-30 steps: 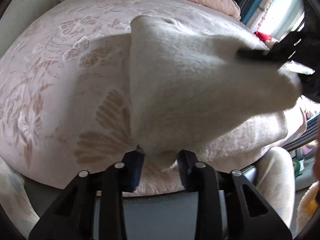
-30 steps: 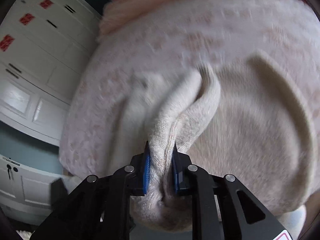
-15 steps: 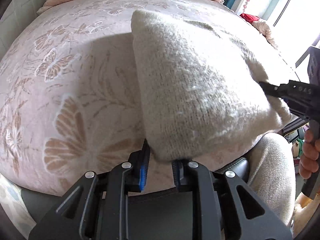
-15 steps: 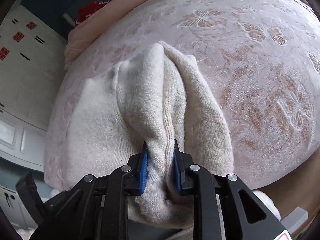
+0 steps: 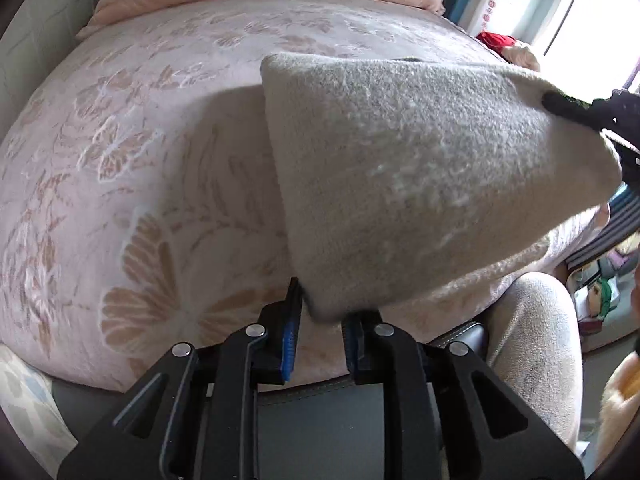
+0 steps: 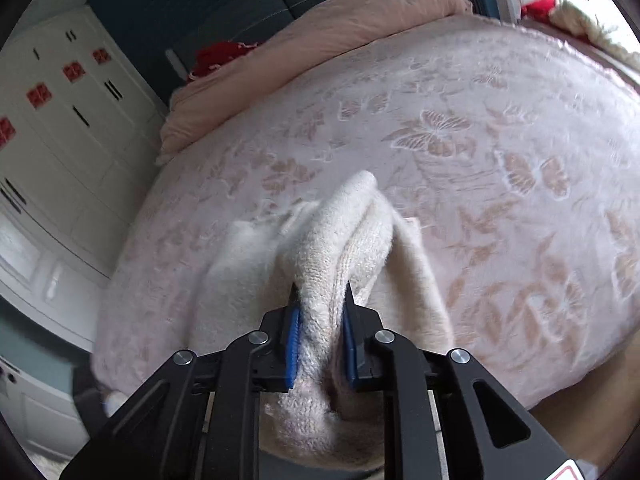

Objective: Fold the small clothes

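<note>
A cream knitted garment [image 5: 420, 184] is held stretched and lifted above the pink butterfly-patterned bedspread [image 5: 132, 148]. My left gripper [image 5: 320, 312] is shut on its near corner. My right gripper [image 6: 320, 308] is shut on a bunched fold of the same garment [image 6: 340, 240], whose rest hangs down towards the bed. The right gripper's black tip also shows in the left wrist view [image 5: 576, 110] at the garment's far right corner.
A pink pillow or duvet [image 6: 340, 28] lies along the head of the bed. White cupboards [image 6: 52, 128] stand to the left. A red cloth [image 5: 496, 40] lies near the window. A person's leg in light trousers [image 5: 536, 344] is at the bed's near edge.
Both grippers have lifted the garment higher off the bed and pulled it tauter. The right wrist view has swung towards the head of the bed. Both grips have stayed shut.
</note>
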### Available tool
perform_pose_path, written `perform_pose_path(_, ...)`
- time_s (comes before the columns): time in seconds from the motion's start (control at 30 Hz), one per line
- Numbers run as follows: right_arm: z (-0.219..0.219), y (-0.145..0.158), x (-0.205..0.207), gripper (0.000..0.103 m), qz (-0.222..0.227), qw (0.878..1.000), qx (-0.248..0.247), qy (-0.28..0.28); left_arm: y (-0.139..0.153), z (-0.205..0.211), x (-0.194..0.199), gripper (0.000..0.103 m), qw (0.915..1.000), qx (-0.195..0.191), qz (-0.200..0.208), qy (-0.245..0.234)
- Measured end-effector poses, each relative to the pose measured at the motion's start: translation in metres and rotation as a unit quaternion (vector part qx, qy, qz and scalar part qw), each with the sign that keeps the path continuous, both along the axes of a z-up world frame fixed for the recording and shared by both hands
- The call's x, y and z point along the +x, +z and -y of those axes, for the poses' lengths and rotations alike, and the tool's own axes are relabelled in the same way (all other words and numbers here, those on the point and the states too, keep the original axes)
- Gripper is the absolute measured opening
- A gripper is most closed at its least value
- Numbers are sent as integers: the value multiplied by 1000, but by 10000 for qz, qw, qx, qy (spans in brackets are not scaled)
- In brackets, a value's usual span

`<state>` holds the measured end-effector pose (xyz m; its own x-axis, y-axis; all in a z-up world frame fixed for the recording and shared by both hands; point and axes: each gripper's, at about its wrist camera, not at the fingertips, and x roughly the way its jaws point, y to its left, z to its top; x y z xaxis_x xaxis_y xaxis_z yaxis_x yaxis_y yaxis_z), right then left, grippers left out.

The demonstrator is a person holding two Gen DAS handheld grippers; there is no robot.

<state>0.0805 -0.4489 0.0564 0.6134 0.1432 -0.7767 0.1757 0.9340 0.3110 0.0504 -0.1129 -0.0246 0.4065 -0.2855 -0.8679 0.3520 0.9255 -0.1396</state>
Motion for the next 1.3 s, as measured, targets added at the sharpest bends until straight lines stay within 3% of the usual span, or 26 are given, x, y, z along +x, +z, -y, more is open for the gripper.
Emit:
perform_pose_path(0.07, 4, -53, 13, 21, -783, 9966, -228, 87, 0, 6, -2, 21, 9998, 146, 81, -76)
perform_pose_path(0.1, 10, -64, 10, 22, -738, 9973, -2, -17, 1, 9, -4, 22, 9998, 172, 84, -99)
perform_pose_path(0.2, 25, -37, -2, 28, -424, 9976, 477, -280, 12, 9, -12, 22, 9994, 240, 154, -218)
perform_pose_path(0.33, 22, 10, -12, 33, 28, 9994, 202, -279, 42, -6, -23, 27, 9994, -23, 176, -293)
perform_pose_path(0.43, 5, 36, -7, 21, 270, 9994, 139, 145, 76, -14, -23, 35, 9976, -520, 447, -26)
perform_pose_path(0.5, -15, 31, -7, 11, 90, 9990, 4, 440, 83, -6, -15, 35, 9968, -630, 490, -8)
perform_pose_path(0.6, -25, -17, -7, 3, -697, 9955, -492, 417, 72, 17, 0, 35, 9980, -546, 318, -20)
perform_pose_path(0.63, -23, -39, -9, 0, -933, 9923, -741, 352, 57, 26, 7, 35, 9991, -402, 91, -53)
perform_pose_path(0.67, -16, -61, -18, 0, -885, 9934, -672, 283, 46, 31, 11, 36, 9996, -277, -66, -66)
perform_pose_path(0.7, -11, -62, -23, 0, -739, 9959, -491, 198, 31, 36, 15, 37, 9995, -172, -267, -87)
perform_pose_path(0.77, -4, -46, -24, 0, -761, 9970, -92, 40, 20, 40, 11, 38, 9998, 17, -169, -81)
perform_pose_path(0.83, -7, -22, -15, 0, -601, 9982, -45, 32, 22, 48, 4, 39, 9991, 341, 140, -205)
perform_pose_path(0.97, -25, 25, 36, 1, -237, 9977, -365, 510, 22, 48, 8, 39, 9994, 321, 53, -102)
perform_pose_path(1.07, -33, 7, 95, 1, -562, 9947, -407, 758, 23, 49, 9, 40, 9993, 359, 50, -102)
perform_pose_path(1.13, -29, -27, 126, 0, -1018, 9900, -746, 622, 24, 48, 10, 40, 9991, 391, 58, -132)
perform_pose_path(1.17, -20, -52, 141, 0, -1241, 9877, -787, 541, 23, 48, 9, 41, 9991, 395, 57, -139)
perform_pose_path(1.2, -14, -63, 147, 0, -1189, 9899, -605, 470, 23, 48, 10, 44, 9991, 390, 52, -132)
perform_pose_path(1.3, -13, -41, 140, 0, -1066, 9937, -332, 113, 23, 44, 14, 53, 9993, 370, -37, -37)
